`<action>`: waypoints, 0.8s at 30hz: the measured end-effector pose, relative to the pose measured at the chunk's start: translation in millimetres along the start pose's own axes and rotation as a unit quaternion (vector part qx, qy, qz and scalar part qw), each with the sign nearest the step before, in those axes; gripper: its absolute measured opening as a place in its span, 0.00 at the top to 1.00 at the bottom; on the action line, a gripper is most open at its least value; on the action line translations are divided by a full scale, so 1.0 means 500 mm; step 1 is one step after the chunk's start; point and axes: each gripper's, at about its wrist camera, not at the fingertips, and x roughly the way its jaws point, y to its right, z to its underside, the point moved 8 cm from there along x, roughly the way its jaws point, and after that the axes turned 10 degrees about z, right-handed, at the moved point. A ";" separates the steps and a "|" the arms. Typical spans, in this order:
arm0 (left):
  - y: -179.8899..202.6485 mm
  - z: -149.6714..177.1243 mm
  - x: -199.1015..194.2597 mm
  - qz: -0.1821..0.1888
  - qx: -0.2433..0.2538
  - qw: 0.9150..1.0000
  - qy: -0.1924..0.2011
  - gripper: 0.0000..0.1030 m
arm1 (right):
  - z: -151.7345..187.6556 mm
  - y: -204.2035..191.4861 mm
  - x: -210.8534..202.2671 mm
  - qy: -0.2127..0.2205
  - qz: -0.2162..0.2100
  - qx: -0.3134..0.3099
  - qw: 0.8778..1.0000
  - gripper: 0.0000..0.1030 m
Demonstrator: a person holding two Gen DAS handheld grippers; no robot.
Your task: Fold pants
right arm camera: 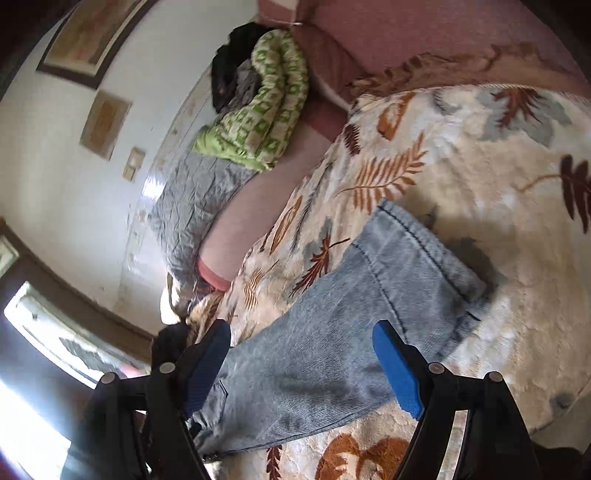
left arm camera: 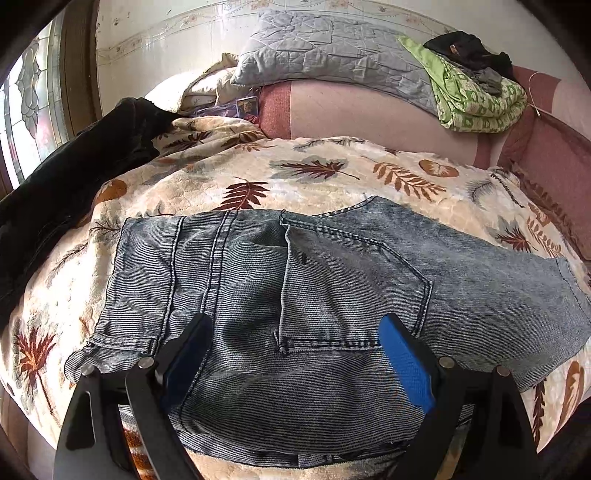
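Light blue jeans (left arm camera: 332,288) lie flat on a cream leaf-print blanket (left arm camera: 258,173), waistband near me, back pocket up. My left gripper (left arm camera: 295,328) hovers over the seat of the jeans near the waistband, its blue-padded jaws wide apart and pressing on nothing. In the tilted, slightly blurred right wrist view, a jeans leg (right arm camera: 369,314) runs away from me to its hem (right arm camera: 432,243) on the blanket (right arm camera: 498,206). The right gripper (right arm camera: 301,336) stands open above that leg, with the denim showing between its fingers but not pinched.
A dark garment (left arm camera: 74,177) lies along the bed's left side by a stained-glass window (left arm camera: 26,110). At the head are a grey quilted pillow (left arm camera: 332,55), a green patterned quilt (left arm camera: 476,99) with dark clothes on it, and a pink bolster (left arm camera: 351,110). Framed pictures (right arm camera: 88,33) hang on the wall.
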 end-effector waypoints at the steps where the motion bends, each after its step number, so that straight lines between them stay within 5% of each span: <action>1: 0.002 -0.001 0.001 0.001 -0.001 1.000 0.001 0.11 | -0.004 0.020 -0.004 -0.003 0.016 0.017 1.000 0.21; 14: 0.038 -0.003 0.004 0.013 0.011 1.000 -0.009 0.11 | -0.026 0.144 0.013 -0.059 0.060 0.142 0.986 0.21; 24: 0.193 -0.023 0.017 0.110 -0.021 0.993 -0.022 0.11 | -0.042 0.163 0.036 -0.088 0.066 0.156 0.982 0.21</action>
